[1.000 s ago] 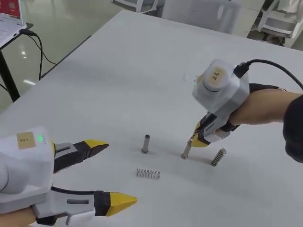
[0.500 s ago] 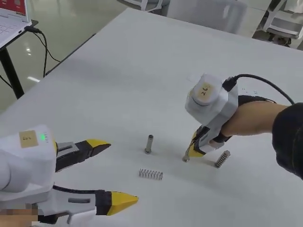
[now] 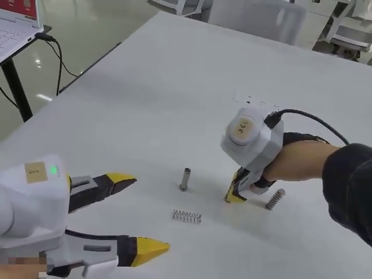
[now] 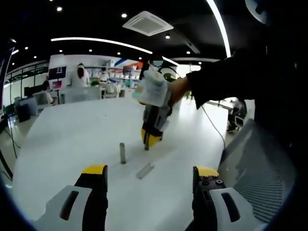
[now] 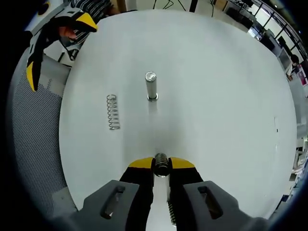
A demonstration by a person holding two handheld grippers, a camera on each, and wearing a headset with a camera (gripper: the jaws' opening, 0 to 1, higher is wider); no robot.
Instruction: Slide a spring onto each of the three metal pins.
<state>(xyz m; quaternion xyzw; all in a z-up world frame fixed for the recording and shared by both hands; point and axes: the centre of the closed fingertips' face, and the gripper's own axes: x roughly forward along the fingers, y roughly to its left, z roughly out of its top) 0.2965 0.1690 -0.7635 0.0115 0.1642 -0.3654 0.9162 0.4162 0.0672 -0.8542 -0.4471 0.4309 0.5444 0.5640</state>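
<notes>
A spring (image 5: 161, 164), seen end-on in the right gripper view, is pinched between the yellow tips of the right hand-held gripper (image 3: 235, 195), which points steeply down at the white worktop (image 3: 174, 87) with its tips at or just above the surface; whether a pin sits inside that spring cannot be told. Just to its right in the head view a second spring (image 3: 274, 199) stands up from the worktop at a slight lean. To the left of the gripper, a little apart, a bare pin (image 3: 185, 179) stands upright, and nearer the person a loose spring (image 3: 186, 216) lies flat on its side. At the near left edge the left hand-held gripper (image 3: 142, 213) hangs with its jaws spread wide, nothing between them, pointing toward the pins. A laptop (image 3: 17, 23) sits on a separate table at the far left.
</notes>
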